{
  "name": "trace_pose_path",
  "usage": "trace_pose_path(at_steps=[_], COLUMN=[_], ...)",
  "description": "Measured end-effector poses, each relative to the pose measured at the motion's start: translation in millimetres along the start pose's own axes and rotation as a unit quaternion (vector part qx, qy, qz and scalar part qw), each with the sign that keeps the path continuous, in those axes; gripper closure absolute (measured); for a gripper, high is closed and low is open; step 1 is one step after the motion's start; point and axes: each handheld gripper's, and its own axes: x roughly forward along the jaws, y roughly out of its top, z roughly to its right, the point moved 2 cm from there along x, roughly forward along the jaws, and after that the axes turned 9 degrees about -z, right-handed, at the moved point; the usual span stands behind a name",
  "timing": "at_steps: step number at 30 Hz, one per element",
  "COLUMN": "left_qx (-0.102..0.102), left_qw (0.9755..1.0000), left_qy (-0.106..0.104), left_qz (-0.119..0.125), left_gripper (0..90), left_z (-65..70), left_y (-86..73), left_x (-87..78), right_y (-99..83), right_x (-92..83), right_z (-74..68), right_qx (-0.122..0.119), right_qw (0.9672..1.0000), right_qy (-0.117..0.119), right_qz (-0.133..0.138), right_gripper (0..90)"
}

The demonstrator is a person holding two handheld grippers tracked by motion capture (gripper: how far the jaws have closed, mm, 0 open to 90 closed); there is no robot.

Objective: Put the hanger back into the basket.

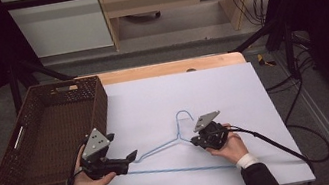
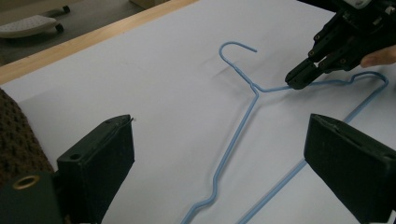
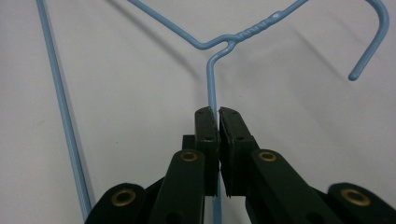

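A blue wire hanger [image 1: 161, 147] lies flat on the white sheet [image 1: 193, 93], its hook [image 1: 184, 114] pointing away from me. My right gripper [image 1: 194, 141] is shut on the hanger's shoulder wire just beside the twisted neck [image 3: 243, 33]; in the right gripper view its jaws pinch the wire [image 3: 211, 84] at the right gripper's tip [image 3: 216, 112]. My left gripper [image 1: 132, 159] stands open at the hanger's other end. In the left gripper view the hanger [image 2: 233, 144] runs between its wide-apart jaws, with the left gripper [image 2: 222, 126] not touching it, and the right gripper [image 2: 299, 79] shows farther off.
A dark woven basket [image 1: 98, 103] stands at the table's left, close beside my left hand; its wall [image 2: 18, 135] edges the left gripper view. The right gripper's cable [image 1: 272, 143] trails off to the right. Wooden table edge [image 1: 168, 68] at the back.
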Motion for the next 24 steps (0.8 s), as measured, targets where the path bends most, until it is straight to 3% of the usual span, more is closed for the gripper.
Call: trace_pose_path(at_steps=[6, 15, 21, 24], left_qx=[0.024, 0.034, 0.05, 0.07], left_qw=[0.9993, 0.9979, 0.9949, 0.9919], left_qy=[-0.011, -0.02, -0.021, -0.022], left_qz=[-0.027, -0.051, -0.085, -0.103], left_gripper=[8.5, 11.6, 13.3, 15.9], left_z=[13.7, 17.4, 20.7, 25.5], left_y=[7.8, 15.2, 16.6, 17.0], left_x=[19.5, 41.1, 64.4, 74.7], right_y=[0.5, 0.6, 0.7, 0.6], right_x=[-5.8, -8.5, -9.0, -9.7], right_z=[-1.6, -2.5, -3.2, -3.2], right_qx=[-0.003, -0.01, -0.01, -0.012], right_qw=[1.0, 0.9999, 0.9998, 0.9998], right_qy=[-0.001, -0.002, -0.001, -0.002], right_qz=[0.007, 0.012, 0.015, 0.013], right_gripper=[87.5, 87.6, 87.6, 87.6])
